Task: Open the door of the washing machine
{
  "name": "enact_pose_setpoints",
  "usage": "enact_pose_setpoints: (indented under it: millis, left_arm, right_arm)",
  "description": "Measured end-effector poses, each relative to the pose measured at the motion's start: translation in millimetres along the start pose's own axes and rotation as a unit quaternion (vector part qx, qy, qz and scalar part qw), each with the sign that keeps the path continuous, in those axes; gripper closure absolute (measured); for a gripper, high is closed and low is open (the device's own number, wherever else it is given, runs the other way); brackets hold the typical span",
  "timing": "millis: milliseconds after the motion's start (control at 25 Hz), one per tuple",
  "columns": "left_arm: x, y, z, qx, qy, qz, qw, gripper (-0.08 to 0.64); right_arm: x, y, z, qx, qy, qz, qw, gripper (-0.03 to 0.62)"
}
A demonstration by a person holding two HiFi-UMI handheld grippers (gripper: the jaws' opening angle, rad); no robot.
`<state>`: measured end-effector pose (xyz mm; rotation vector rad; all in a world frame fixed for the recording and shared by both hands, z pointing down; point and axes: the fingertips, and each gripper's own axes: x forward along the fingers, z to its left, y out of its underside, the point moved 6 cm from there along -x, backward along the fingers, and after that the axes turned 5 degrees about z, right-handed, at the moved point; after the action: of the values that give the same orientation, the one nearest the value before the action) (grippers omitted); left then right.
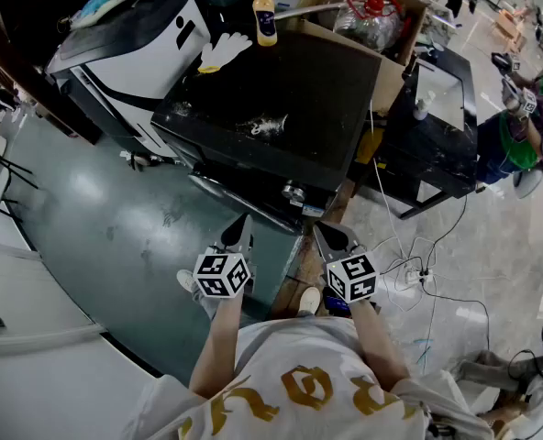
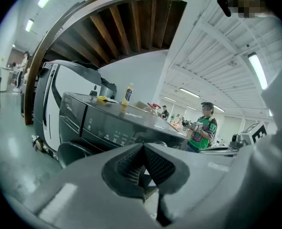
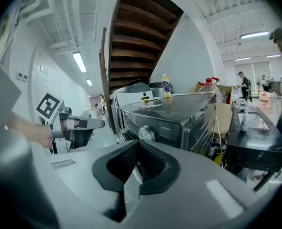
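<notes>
The dark washing machine (image 1: 281,108) stands just ahead of me, its control panel with a silver knob (image 1: 294,192) facing me. In the left gripper view its round dark door (image 2: 73,151) sits below the panel (image 2: 107,128) and looks closed. My left gripper (image 1: 242,225) hovers a little in front of the machine's front, jaws shut and empty. My right gripper (image 1: 325,235) is level with it to the right, also shut and empty, with the knob (image 3: 146,133) ahead of it. Neither gripper touches the machine.
A yellow bottle (image 1: 265,16) and pale gloves (image 1: 224,51) lie on the machine's far edge. Behind is a cardboard box (image 1: 363,16), left a white and black appliance (image 1: 125,44), right a black table (image 1: 437,126). Cables (image 1: 418,273) trail on the floor. A person in green (image 1: 519,126) stands far right.
</notes>
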<state>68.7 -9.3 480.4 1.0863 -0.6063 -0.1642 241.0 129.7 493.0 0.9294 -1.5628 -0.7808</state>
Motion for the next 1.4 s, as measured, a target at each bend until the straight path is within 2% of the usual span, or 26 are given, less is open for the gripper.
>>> enact_pose_setpoints:
  millis: [480,560,680,800,920,1040,1200,1400]
  left_arm:
    - [9,8,6,-0.021,-0.001,0.012,0.9997,0.56]
    - [12,17,13,-0.039,-0.025,0.033,0.9984,0.558]
    - [18,33,23,-0.051,-0.059,0.075,0.9942,0.488]
    - [30,45,27,-0.047,-0.06,0.113,0.9907,0.482]
    - [45,56,32,-0.058,-0.057,0.141,0.9868,0.446]
    - [60,64,38,-0.044,-0.063,0.172,0.9821,0.422]
    - [81,76,42,-0.054,-0.057,0.189,0.9787,0.4]
    - [105,87,53,-0.098,-0.066,0.191,0.9745,0.371]
  right_arm:
    - [2,4,-6,0.013,0.007,0.005,1.0,0.571]
    - [2,6,-8,0.022,0.01,0.005,1.0,0.569]
    - [1,8,-10,0.033,0.014,0.006,0.999,0.569]
    - [2,10,-10,0.036,0.015,0.009,0.999,0.569]
    - [6,14,-7,0.041,0.012,0.017,0.999,0.569]
    - [10,21,-3,0.04,0.016,0.037,0.998,0.569]
    - [9,32,-2,0.045,0.021,0.055,0.997,0.569]
    - [9,45,-4,0.048,0.028,0.081,0.995,0.569]
